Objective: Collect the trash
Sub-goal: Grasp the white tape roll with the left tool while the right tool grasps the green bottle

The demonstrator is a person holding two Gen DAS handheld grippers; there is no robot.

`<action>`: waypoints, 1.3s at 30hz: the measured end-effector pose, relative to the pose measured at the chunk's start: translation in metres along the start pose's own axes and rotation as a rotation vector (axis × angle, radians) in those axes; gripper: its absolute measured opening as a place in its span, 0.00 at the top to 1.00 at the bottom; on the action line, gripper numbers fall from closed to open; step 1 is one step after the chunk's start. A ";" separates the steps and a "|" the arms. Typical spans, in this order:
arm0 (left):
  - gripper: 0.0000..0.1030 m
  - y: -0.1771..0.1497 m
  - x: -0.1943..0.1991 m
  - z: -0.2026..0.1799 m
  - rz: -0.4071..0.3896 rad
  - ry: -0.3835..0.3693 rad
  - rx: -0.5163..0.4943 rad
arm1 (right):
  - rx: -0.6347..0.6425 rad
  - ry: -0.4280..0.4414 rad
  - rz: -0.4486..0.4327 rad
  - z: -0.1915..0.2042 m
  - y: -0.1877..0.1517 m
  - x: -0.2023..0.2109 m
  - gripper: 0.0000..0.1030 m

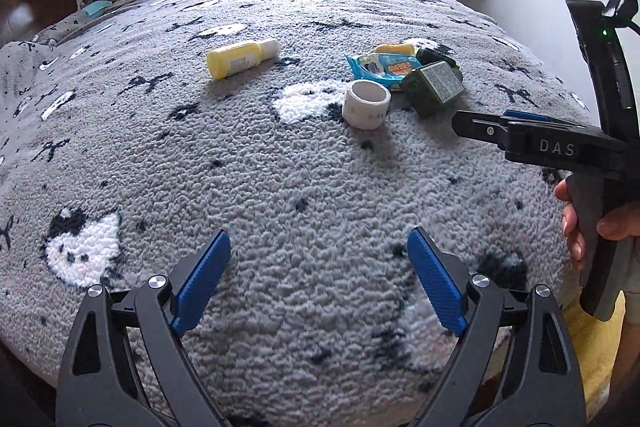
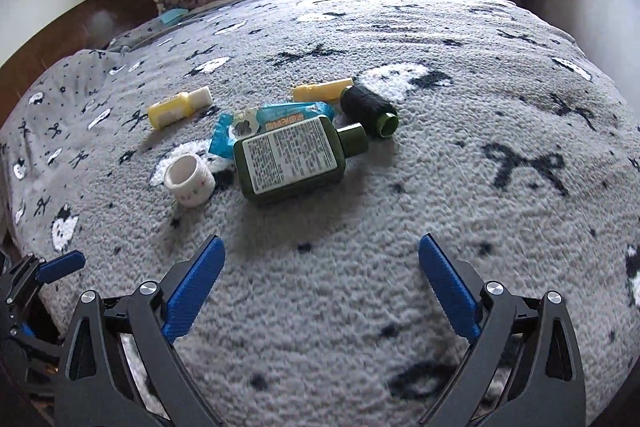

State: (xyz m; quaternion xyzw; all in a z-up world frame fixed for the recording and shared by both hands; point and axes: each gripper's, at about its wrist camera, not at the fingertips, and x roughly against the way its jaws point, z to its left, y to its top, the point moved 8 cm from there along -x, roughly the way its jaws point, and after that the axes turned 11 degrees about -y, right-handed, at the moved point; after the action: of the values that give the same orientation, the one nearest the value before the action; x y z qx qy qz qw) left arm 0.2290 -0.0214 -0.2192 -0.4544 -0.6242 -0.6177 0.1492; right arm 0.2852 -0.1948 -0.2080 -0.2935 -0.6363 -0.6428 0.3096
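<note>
While grippers gape, green bottle (image 2: 290,157) overlaps wrapper (image 2: 276,125).

Ahead of the right fingers lie a green bottle (image 2: 290,157) on its side, a white tape roll (image 2: 189,179) left of it, a blue wrapper (image 2: 272,125) behind, a dark spool (image 2: 368,110), and two yellow bottles (image 2: 180,107) beyond.

On the blanket (image 2: 460,187) before you, the bottle (image 2: 294,159) lies at the middle of the cluster. The tape roll (image 2: 189,183) sits near it at 9 o'clock. The wrapper (image 2: 268,125) lies under its 11 o'clock edge. The spool (image 2: 368,111) lies at 1 o'clock, just beside its cap. A tube (image 2: 322,89) lies behind the wrapper, and another bottle (image 2: 180,107) lies apart at 10 o'clock.
</note>
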 end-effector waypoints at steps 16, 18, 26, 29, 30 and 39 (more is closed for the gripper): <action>0.17 0.039 -0.035 -0.002 -0.005 -0.022 -0.026 | 0.050 -0.023 0.045 0.010 0.033 -0.041 0.18; 0.18 0.047 -0.040 -0.005 -0.011 -0.028 -0.029 | 0.034 -0.035 0.035 0.002 0.033 -0.034 0.18; 0.33 0.077 -0.065 -0.022 -0.023 -0.063 -0.039 | 0.001 -0.068 0.005 -0.025 0.021 -0.008 0.18; 0.52 0.082 -0.076 -0.025 -0.001 -0.071 -0.037 | -0.007 -0.075 -0.003 -0.033 0.015 0.001 0.18; 0.56 0.082 -0.080 -0.024 0.008 -0.061 -0.037 | -0.010 -0.077 -0.004 -0.035 0.013 0.004 0.18; 0.70 0.067 -0.044 -0.030 -0.019 -0.051 -0.044 | -0.016 -0.096 -0.034 -0.044 -0.005 0.035 0.18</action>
State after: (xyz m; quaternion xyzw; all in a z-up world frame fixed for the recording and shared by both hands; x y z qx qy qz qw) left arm 0.2921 -0.0769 -0.2042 -0.4675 -0.6183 -0.6208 0.1174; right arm 0.2596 -0.2398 -0.1855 -0.3157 -0.6502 -0.6380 0.2655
